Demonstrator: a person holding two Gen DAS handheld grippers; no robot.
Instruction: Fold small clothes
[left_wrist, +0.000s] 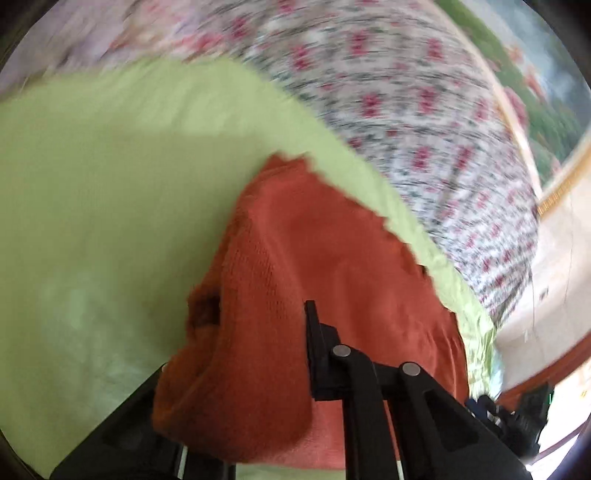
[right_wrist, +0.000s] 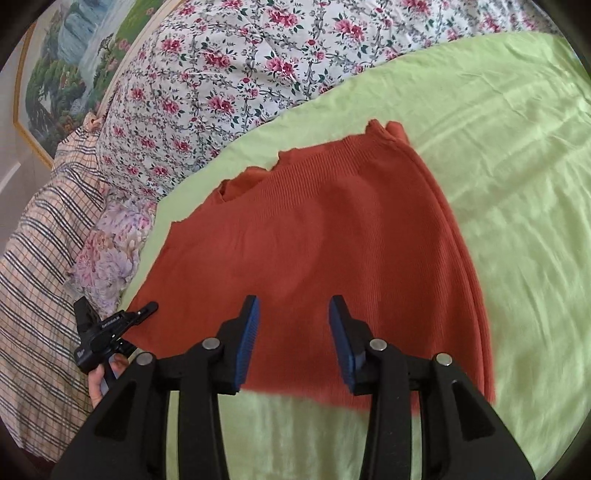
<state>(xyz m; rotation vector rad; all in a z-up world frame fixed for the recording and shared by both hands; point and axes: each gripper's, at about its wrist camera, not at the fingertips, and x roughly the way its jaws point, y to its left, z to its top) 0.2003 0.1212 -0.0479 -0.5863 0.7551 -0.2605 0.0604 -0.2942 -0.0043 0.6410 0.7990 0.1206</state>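
An orange-red knit garment (right_wrist: 314, 240) lies on a light green sheet (right_wrist: 498, 184). My right gripper (right_wrist: 293, 310) is open, its blue pads just above the garment's near hem, holding nothing. In the blurred left wrist view the same garment (left_wrist: 314, 240) is bunched up over my left gripper (left_wrist: 258, 332). One black finger (left_wrist: 314, 332) shows against the cloth; the other is hidden under a raised fold, which seems held between them. The left gripper also shows in the right wrist view (right_wrist: 144, 310), at the garment's left edge.
A floral quilt (right_wrist: 240, 66) lies behind the sheet, with a plaid blanket (right_wrist: 44, 240) and a pale flowered cushion (right_wrist: 110, 251) at the left. A framed landscape picture (right_wrist: 62, 74) hangs on the wall. Green sheet spreads to the right of the garment.
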